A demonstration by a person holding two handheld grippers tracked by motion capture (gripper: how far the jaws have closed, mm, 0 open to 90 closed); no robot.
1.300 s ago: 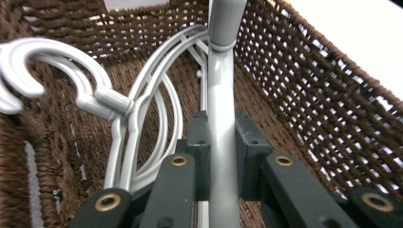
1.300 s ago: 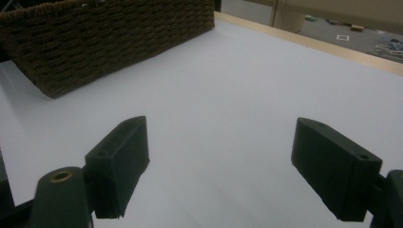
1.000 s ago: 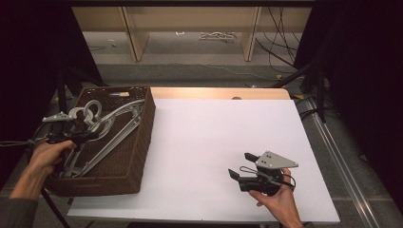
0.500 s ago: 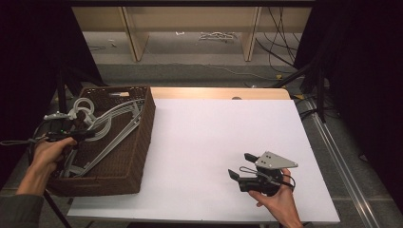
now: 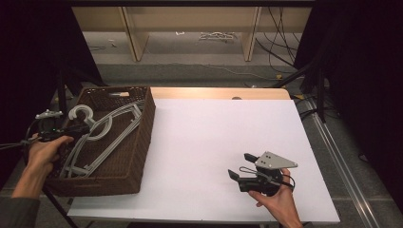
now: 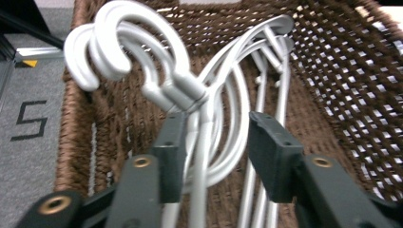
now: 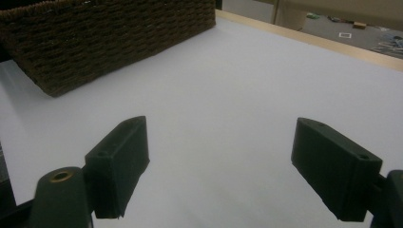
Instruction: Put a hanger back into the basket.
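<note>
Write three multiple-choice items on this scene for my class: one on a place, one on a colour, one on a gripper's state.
1. Where do the hangers lie?
A. in the wicker basket
B. on the white table top
C. on the floor

2. What colour are the hangers?
A. black
B. light grey
C. red

3. How does the right gripper stand?
A. shut on a hanger
B. open over the bare table top
C. inside the basket

Key: 1 A, the woven walls surround them; 2 B, pale grey hooks and arms; 3 B, the right gripper view shows its jaws wide apart, nothing between.
</note>
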